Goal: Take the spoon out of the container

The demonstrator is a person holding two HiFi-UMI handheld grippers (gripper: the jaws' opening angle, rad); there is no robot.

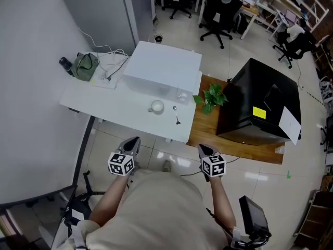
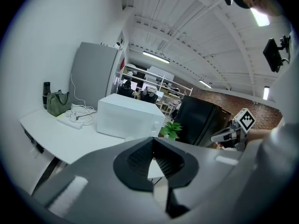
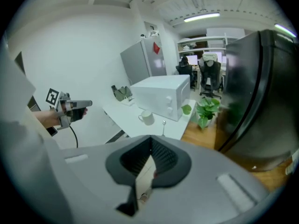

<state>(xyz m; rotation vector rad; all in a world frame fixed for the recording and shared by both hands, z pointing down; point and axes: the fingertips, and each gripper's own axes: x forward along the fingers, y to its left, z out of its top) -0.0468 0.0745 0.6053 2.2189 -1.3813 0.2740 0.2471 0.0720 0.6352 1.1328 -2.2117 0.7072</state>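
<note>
A white cup (image 1: 156, 107) stands on the white table (image 1: 104, 103), and a small metal spoon (image 1: 176, 115) lies flat on the tabletop just to its right, outside the cup. In the right gripper view the cup (image 3: 146, 117) and the spoon (image 3: 164, 125) appear far ahead. My left gripper (image 1: 132, 144) and right gripper (image 1: 204, 150) hang close to my body, short of the table's near edge. Both are shut with nothing between the jaws.
A white microwave (image 1: 161, 69) sits behind the cup. A green bag (image 1: 84, 65) and white cables (image 1: 106, 69) lie at the table's far left. To the right, a potted plant (image 1: 210, 98) and a black cabinet (image 1: 260, 105) stand on a wooden board (image 1: 208, 134).
</note>
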